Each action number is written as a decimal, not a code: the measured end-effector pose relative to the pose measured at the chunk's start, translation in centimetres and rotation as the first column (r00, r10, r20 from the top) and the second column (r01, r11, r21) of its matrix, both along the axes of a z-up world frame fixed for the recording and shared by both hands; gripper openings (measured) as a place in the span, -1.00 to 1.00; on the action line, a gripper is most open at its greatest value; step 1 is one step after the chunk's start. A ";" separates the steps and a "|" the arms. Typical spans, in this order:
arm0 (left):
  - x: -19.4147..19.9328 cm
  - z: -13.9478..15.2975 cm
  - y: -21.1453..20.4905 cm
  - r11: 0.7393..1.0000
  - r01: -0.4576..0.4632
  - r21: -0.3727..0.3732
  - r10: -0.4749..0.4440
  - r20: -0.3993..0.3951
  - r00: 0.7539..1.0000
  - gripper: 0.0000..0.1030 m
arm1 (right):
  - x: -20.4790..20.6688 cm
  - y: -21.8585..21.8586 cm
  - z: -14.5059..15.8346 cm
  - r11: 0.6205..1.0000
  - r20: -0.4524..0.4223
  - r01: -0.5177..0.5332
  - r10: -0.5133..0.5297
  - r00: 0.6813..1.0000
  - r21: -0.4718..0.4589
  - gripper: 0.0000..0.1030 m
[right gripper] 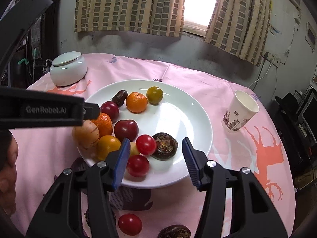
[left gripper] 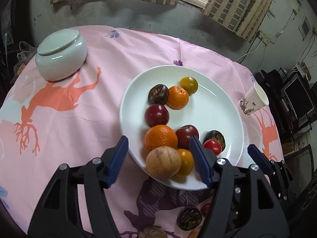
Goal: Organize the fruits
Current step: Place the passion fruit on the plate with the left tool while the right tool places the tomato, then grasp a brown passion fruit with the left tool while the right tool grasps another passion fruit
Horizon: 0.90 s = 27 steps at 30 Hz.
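Note:
A white plate (left gripper: 214, 109) (right gripper: 178, 119) on the pink cloth holds several fruits: oranges (left gripper: 160, 137), plums (left gripper: 156, 115), yellow and red tomatoes (right gripper: 146, 144), dark brown fruits (right gripper: 165, 146) and a tan striped fruit (left gripper: 163, 162) at the near rim. My left gripper (left gripper: 158, 158) is open, its fingers either side of the tan fruit and orange. My right gripper (right gripper: 154, 156) is open and empty over the plate's near edge, around a red tomato (right gripper: 138, 165). Loose on the cloth lie a red tomato (right gripper: 130, 224) and dark fruits (left gripper: 189, 219).
A lidded white ceramic jar (left gripper: 61, 55) (right gripper: 68, 70) stands at the far left. A paper cup (left gripper: 253, 101) (right gripper: 239, 112) stands right of the plate. The left gripper's body (right gripper: 43, 111) crosses the right wrist view. Wall and curtains lie behind the table.

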State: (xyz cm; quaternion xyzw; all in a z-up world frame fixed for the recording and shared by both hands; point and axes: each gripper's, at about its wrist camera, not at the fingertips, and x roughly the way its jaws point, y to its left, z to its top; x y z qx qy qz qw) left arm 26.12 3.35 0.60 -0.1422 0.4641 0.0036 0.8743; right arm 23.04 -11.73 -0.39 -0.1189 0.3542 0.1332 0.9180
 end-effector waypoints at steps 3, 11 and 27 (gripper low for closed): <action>-1.3 1.0 0.4 0.999 0.007 0.033 -0.007 0.013 1.000 0.33 | -1.0 -1.4 0.5 1.000 -0.014 0.019 -0.019 1.000 0.022 0.06; -6.8 1.8 -0.1 0.994 0.050 0.097 -0.048 -0.022 0.999 0.49 | -4.9 -5.4 1.1 0.993 -0.103 0.088 -0.080 0.991 0.073 0.10; -15.4 0.2 -3.4 0.981 0.136 0.138 -0.117 -0.135 0.984 0.62 | -12.6 -9.3 0.1 0.983 -0.258 0.142 -0.108 0.960 0.116 0.10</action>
